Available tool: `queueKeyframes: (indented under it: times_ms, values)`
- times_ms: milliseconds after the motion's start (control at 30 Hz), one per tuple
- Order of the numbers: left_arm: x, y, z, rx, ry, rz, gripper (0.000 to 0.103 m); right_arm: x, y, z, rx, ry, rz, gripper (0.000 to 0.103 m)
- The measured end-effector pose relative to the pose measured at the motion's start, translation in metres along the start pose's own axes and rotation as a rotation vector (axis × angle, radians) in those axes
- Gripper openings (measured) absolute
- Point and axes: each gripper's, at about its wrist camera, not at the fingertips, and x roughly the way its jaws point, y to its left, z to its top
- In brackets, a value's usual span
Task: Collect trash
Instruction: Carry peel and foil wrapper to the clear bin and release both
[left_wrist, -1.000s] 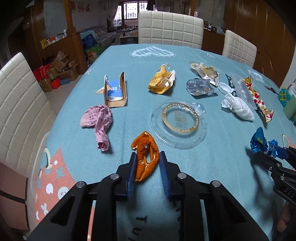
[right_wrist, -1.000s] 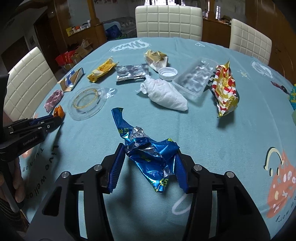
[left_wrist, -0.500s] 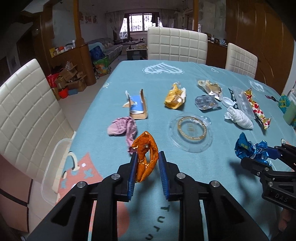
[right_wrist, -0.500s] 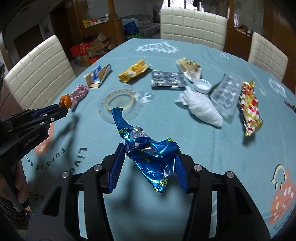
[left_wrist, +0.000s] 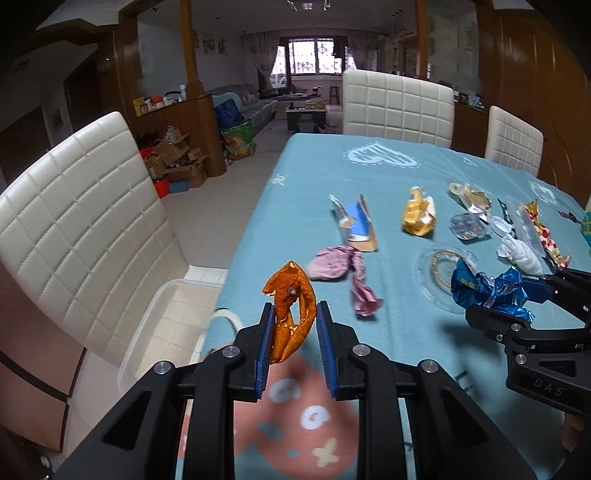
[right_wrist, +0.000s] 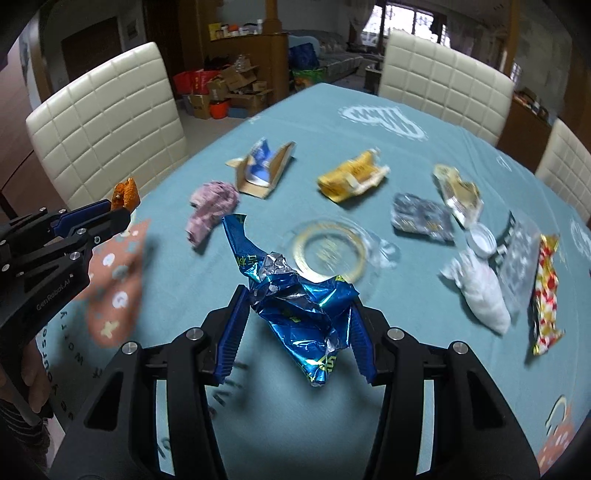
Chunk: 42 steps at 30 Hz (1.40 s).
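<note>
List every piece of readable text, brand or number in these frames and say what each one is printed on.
"DAS": on the right gripper body, cut off by the frame edge.
"GenRobot.AI": on the left gripper body.
Print on the blue foil wrapper: yellow characters, too crumpled to read.
Dark lettering on the tablecloth: motion-blurred, unreadable.
Gold ring on the clear plastic lid: too blurred to read.

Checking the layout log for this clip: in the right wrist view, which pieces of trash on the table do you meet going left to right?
Pink wrapper → cardboard box → yellow wrapper → silver foil pack → white bag → red-and-yellow wrapper.
</note>
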Motion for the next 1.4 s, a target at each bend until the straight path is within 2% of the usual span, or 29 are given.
queueKeyframes:
  times_ms: [200, 433, 567, 733, 800, 833, 867, 933, 1000, 1400]
  values:
    - [-0.003, 0.040, 0.002, -0.056, -0.016, 0.083, 0.023, 0.012, 0.046, 0.030, -0.103, -0.017, 0.044, 0.053]
    - [0.005, 0.093, -0.001, -0.145, 0.014, 0.185, 0.023, 0.028, 0.101, 0.063, -0.193, -0.043, 0.112, 0.053]
    - [0.011, 0.111, -0.002, -0.175, 0.039, 0.219, 0.024, 0.042, 0.125, 0.081, -0.213, -0.039, 0.145, 0.053]
    - [0.014, 0.121, 0.003, -0.171, 0.029, 0.266, 0.024, 0.053, 0.140, 0.096, -0.223, -0.050, 0.162, 0.053]
    - [0.018, 0.123, 0.004, -0.178, 0.045, 0.279, 0.041, 0.058, 0.141, 0.099, -0.214, -0.042, 0.171, 0.053]
    - [0.018, 0.125, 0.005, -0.190, 0.050, 0.279, 0.069, 0.060, 0.141, 0.100, -0.213, -0.039, 0.173, 0.053]
    - [0.018, 0.127, 0.005, -0.207, 0.041, 0.280, 0.083, 0.062, 0.141, 0.100, -0.214, -0.038, 0.171, 0.053]
    - [0.013, 0.131, 0.002, -0.246, 0.003, 0.259, 0.084, 0.065, 0.139, 0.099, -0.219, -0.038, 0.162, 0.053]
    - [0.013, 0.134, 0.000, -0.263, 0.006, 0.247, 0.084, 0.067, 0.137, 0.098, -0.219, -0.033, 0.160, 0.053]
    - [0.006, 0.139, -0.014, -0.268, 0.006, 0.288, 0.084, 0.071, 0.152, 0.095, -0.247, -0.017, 0.170, 0.054]
